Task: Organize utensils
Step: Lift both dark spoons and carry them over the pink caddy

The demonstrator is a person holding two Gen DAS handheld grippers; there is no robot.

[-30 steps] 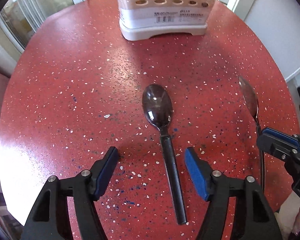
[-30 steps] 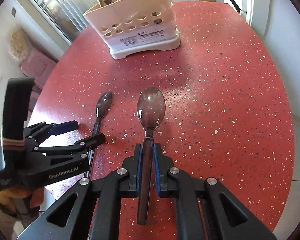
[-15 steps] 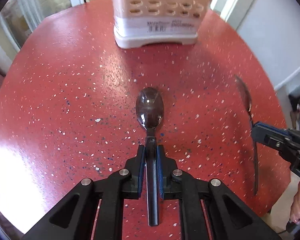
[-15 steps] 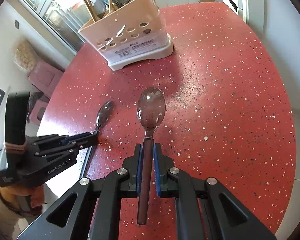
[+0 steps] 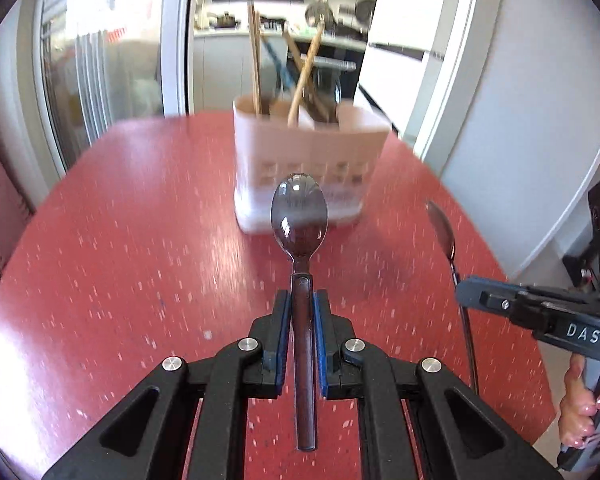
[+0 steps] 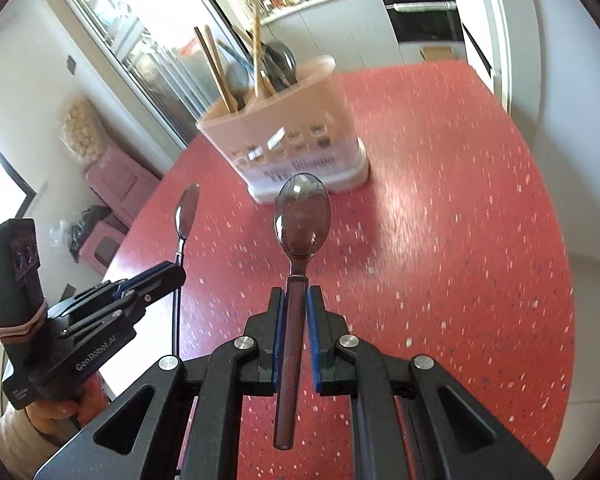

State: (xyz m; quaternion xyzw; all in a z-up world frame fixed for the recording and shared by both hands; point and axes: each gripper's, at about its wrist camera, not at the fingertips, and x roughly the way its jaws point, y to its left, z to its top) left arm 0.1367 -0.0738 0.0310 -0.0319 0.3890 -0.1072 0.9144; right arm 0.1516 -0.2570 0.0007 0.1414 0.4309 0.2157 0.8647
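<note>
While table (image 5: 120, 240) bare of loose cutlery, holder (image 5: 312, 148) at far side already stocks chopsticks, spoons. Left gripper (image 5: 302, 320) clamped on spoon (image 5: 299, 216); right gripper (image 6: 292, 316) clamped on second spoon (image 6: 302, 216). Both aloft; dropping into holder remains.

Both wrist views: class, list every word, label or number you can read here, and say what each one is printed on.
"DAS" – white letters on the right gripper, seen in the left wrist view.
"GenRobot.AI" – on the left gripper, seen in the right wrist view.
Printed label on the front of the utensil holder: too blurred to read.
</note>
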